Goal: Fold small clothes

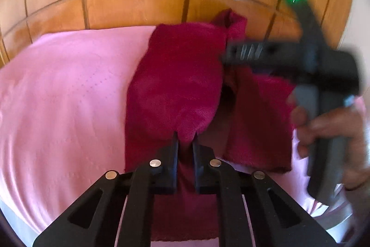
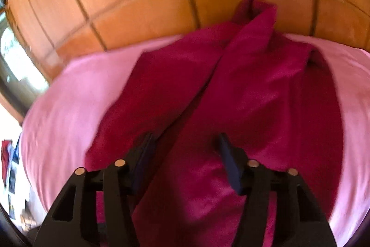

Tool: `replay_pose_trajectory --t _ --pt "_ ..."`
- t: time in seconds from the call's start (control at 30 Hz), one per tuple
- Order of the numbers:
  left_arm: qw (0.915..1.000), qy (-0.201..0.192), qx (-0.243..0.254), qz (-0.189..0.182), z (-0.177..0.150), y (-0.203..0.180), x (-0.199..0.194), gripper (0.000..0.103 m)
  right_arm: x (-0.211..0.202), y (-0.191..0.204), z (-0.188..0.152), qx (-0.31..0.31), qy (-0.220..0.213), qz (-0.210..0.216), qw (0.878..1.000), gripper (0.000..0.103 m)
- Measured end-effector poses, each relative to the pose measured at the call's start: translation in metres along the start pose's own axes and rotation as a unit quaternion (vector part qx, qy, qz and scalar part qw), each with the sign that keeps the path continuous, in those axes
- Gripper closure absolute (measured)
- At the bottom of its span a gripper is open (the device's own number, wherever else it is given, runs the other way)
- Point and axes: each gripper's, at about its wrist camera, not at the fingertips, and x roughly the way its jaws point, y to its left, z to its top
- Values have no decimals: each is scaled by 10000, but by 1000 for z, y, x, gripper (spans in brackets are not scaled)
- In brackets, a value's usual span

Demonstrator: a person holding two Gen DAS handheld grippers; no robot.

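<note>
Folding a crimson garment (image 1: 175, 85) on the pink bedsheet (image 1: 57, 96), with the fold only partly made.

The left gripper (image 1: 185, 139) had its fingers clenched on a lifted edge of the cloth, while the right gripper (image 2: 185, 142) hung over the garment with fingers released and empty. One flap lay turned over; the rest stayed rumpled against the wooden headboard (image 1: 138, 4), so most folding seemed left.

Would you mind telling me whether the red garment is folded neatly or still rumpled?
Still rumpled: the red garment lies in uneven overlapping flaps on the pink sheet, one edge pinched in the left claw.
</note>
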Motion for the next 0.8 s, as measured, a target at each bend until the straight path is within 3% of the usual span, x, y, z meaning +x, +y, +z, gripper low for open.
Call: replay_pose_trajectory --t 0.03,0.13,0.27,0.43,0.6,0.8 --pt "9999 -80 -87 -91 5 6 -6 95 0 -3 1 9 -16 -36 10000 81" --pt "9989 -361 -228 -202 19 25 -24 95 -23 -24 3 224 -175 269 9992 99" --pt "9960 -726 -487 -164 53 58 -41 96 -61 -52 4 -18 -424 52 9991 99" --pt "9903 -1029 -928 74 104 108 -48 96 -104 -119 20 -270 -836 -1293 9877 99" --pt "9878 -986 -1029 620 161 144 -20 96 -112 -202 48 -142 -857 -2703 9588 100" --pt "9759 -804 -1343 1517 219 190 20 96 -93 -282 82 268 -579 -3777 9237 100"
